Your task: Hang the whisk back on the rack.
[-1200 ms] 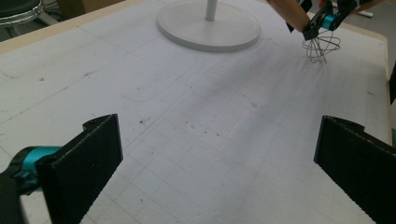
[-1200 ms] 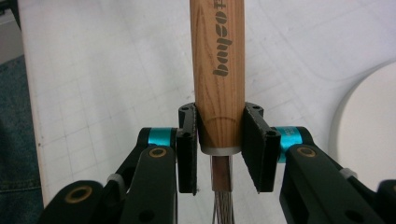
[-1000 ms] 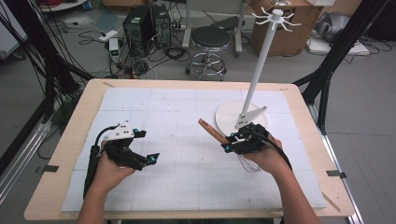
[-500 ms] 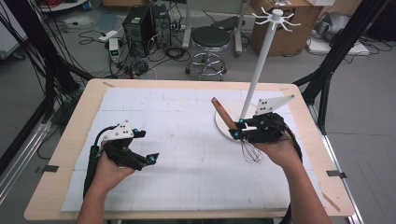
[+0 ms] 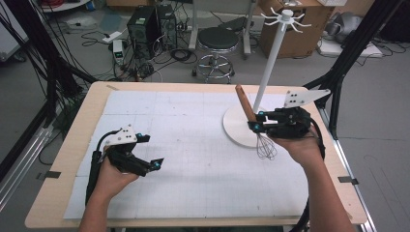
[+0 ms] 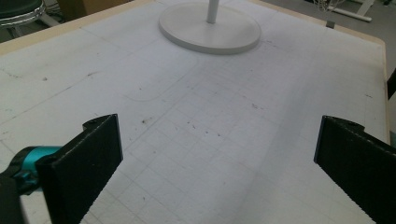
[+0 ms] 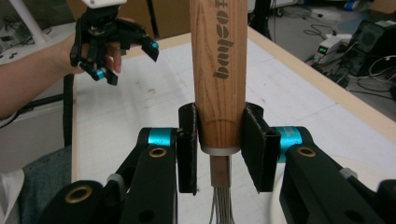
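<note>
Your right hand-held gripper (image 5: pixel 255 126) pinches the whisk (image 5: pixel 251 118) by the low end of its wooden handle, lifted off the worktop (image 5: pixel 193 159) at the right, over the near edge of the white stand's (image 5: pixel 237 126) round base; handle slants up and left, wires hang down. Your left hand-held gripper (image 5: pixel 153 155) hovers spread and empty, near left.

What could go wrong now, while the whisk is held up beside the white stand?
1. The right claw grips the whisk low on its wooden handle, so it might tilt or slip.
2. The wire head hangs close above the stand base; it could knock the pole.
3. The hooks at the top are thin, easy to miss.
</note>
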